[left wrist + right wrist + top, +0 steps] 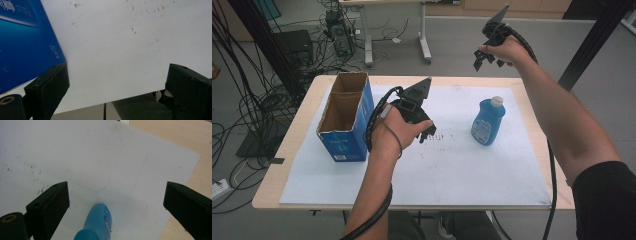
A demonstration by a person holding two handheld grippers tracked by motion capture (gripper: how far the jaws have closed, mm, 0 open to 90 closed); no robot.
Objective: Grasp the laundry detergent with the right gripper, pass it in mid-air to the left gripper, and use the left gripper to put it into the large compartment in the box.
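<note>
An open-topped blue cardboard box (344, 120) stands on the left of the white sheet (462, 170). On the sheet's right stands a blue bottle (487, 122) with a white cap. My left gripper (428, 134) hovers over the middle of the sheet, just right of the box. In the left gripper view its jaws are wide apart, so my left gripper (117, 87) is open and empty, with the box's blue side (25, 45) beside the left jaw. My right gripper (487, 61) is held high beyond the table's far edge. It (116, 205) is open and looks down on the bottle (96, 225).
The white sheet covers most of a light wooden table (287, 145). Beyond the far edge are desk legs (424, 45), tangled cables and equipment (337, 30) on the floor. A black frame post (592, 45) rises at the right.
</note>
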